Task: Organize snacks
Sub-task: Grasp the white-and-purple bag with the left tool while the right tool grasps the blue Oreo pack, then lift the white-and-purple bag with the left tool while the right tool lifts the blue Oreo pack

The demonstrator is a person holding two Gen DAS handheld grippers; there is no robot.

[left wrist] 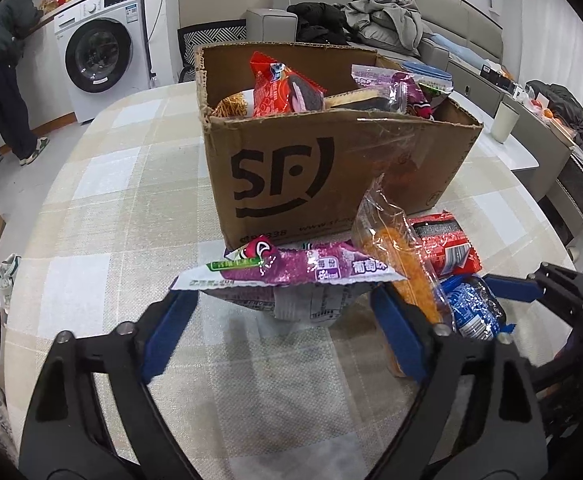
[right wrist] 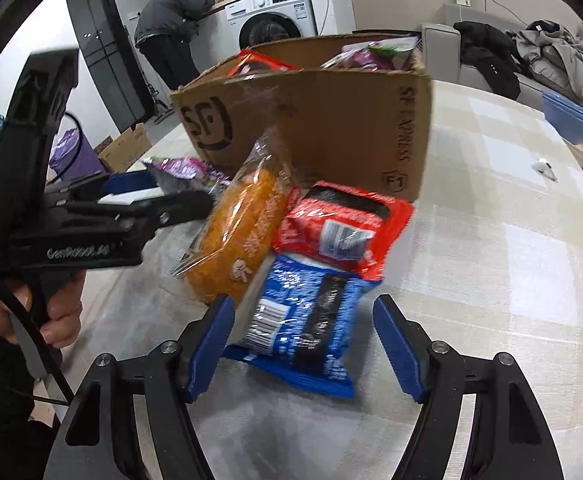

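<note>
Two handheld grippers close in on loose snacks beside a cardboard box point(left wrist: 311, 168) on the checked table point(left wrist: 103, 208). The left gripper point(left wrist: 283, 320) straddles a purple packet point(left wrist: 291, 270) at 12 o'clock, pads not visibly pressing. The right gripper point(right wrist: 303, 344) brackets a blue packet point(right wrist: 303, 316) without visibly pinching it; orange point(right wrist: 235, 236) and red point(right wrist: 343, 224) packets lie at 11 and 1 o'clock. Best practice: pinch each packet mid-body, lift clear of neighbours. Both tools tilt steeply downward.
</note>
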